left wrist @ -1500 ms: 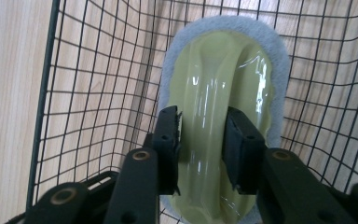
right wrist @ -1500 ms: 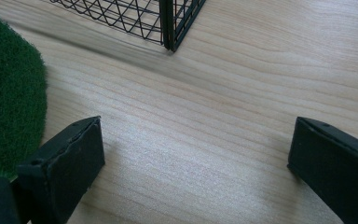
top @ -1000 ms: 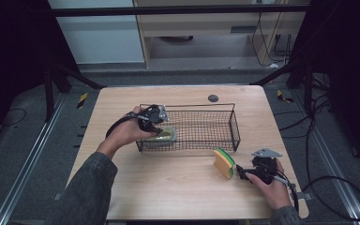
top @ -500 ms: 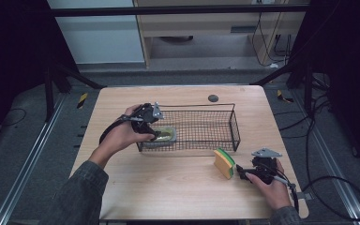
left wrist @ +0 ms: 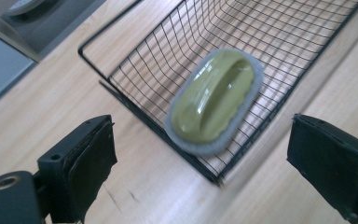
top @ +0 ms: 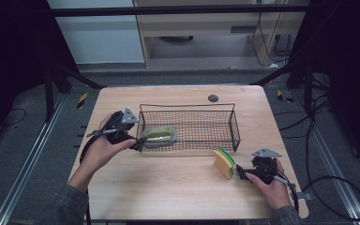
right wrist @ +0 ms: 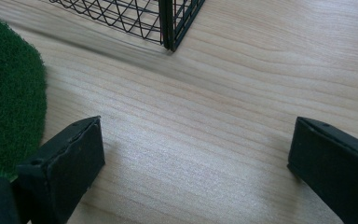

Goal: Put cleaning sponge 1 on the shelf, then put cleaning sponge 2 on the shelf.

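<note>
While both grippers gape empty, olive scrubber [left wrist: 213,100] in wire basket [top: 187,108] (ahead of left gripper [left wrist: 205,170]), sponge [top: 224,163] beside right gripper [right wrist: 193,175].

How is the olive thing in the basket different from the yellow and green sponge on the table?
The olive scrubber lies flat inside the wire basket, at its left end; the sponge stands on edge on the bare table, outside the basket. The scrubber is a glossy oval with a grey rim; the sponge is a block, yellow with a green scouring face. Neither is held: both tongs are open.
</note>
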Demonstrator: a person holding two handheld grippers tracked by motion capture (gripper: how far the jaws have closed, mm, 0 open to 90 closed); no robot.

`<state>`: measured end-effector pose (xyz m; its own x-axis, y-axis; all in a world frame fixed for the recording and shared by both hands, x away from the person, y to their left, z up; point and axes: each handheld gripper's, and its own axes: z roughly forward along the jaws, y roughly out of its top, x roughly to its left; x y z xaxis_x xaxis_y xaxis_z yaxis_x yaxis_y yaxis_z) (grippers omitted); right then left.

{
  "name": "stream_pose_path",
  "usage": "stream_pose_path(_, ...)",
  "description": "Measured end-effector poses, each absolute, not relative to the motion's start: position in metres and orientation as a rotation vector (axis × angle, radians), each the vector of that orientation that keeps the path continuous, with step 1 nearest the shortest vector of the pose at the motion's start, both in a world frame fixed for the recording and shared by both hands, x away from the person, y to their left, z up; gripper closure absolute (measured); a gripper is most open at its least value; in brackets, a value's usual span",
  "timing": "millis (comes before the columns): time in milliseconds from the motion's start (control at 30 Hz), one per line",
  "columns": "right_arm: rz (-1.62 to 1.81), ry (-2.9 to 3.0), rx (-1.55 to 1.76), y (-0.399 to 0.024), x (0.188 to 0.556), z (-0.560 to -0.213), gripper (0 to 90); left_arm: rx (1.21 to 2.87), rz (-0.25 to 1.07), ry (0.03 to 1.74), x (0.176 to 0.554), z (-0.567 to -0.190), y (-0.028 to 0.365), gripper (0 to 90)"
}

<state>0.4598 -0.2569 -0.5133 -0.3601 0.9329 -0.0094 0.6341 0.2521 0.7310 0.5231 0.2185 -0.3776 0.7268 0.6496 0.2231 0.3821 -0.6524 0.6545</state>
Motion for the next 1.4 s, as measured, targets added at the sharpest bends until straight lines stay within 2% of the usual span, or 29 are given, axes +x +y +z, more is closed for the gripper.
stream_pose_path(100,0.898,2.084,1.425,-0.257,0.46,-0.513,3.7,2.318,0.623,0.818,0.512,-0.388,0.233,6.7)
stream_pose_path(333,0.898,2.084,1.426,-0.257,0.46,-0.513,3.7,2.245,0.57,0.9,0.501,-0.416,0.252,6.3)
stream_pose_path(1000,0.895,2.08,1.43,-0.257,0.459,-0.513,3.7,2.269,0.514,1.084,0.508,-0.481,0.276,5.7)
stream_pose_path(1100,0.895,2.077,1.438,-0.256,0.459,-0.513,3.9,2.278,0.453,1.106,0.51,-0.493,0.278,5.1)
stream_pose_path(1267,0.885,2.094,1.44,-0.259,0.456,-0.508,9.9,2.231,0.432,1.141,0.511,-0.499,0.283,2.8)
stream_pose_path(1400,0.885,2.08,1.439,-0.265,0.45,-0.498,14.7,2.185,0.468,1.127,0.507,-0.504,0.287,0.9)
